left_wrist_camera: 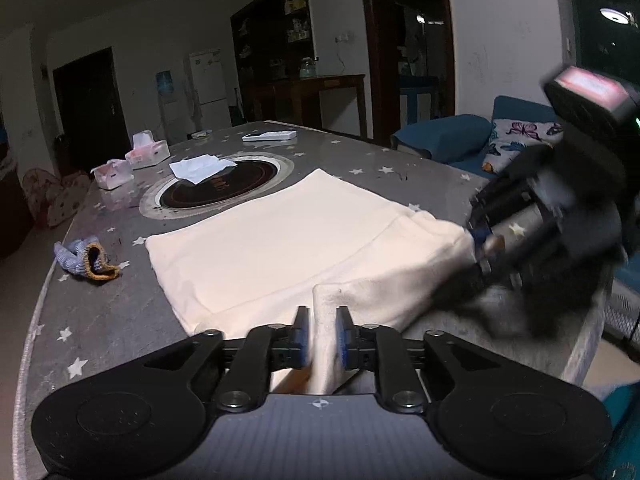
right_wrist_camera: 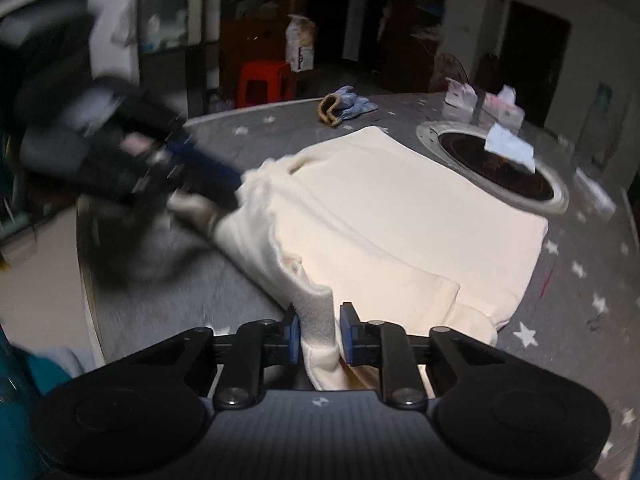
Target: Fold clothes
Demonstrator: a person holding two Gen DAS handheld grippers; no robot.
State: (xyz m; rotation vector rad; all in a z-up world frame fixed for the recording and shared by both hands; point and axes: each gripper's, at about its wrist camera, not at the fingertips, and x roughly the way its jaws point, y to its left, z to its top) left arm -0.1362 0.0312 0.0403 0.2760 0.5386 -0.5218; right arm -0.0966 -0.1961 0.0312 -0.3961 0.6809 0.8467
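A cream garment [left_wrist_camera: 280, 236] lies spread flat on the grey star-patterned table [left_wrist_camera: 120, 320]; it also shows in the right wrist view [right_wrist_camera: 400, 216]. My left gripper [left_wrist_camera: 323, 336] is shut on a bunched fold of the garment's near edge. My right gripper [right_wrist_camera: 319, 330] is shut on another bunch of the same edge. In the left wrist view the right gripper [left_wrist_camera: 484, 240] holds the cloth at the right. In the right wrist view the left gripper [right_wrist_camera: 224, 188] is blurred at the left, on the cloth.
A blue glove with a yellow cuff [left_wrist_camera: 86, 262] lies left of the garment. A round black hotplate [left_wrist_camera: 224, 186] with a white tissue [left_wrist_camera: 200, 166] sits beyond it. Tissue packs [left_wrist_camera: 130, 160] stand at the far left. A blue sofa [left_wrist_camera: 448, 140] is past the table's right edge.
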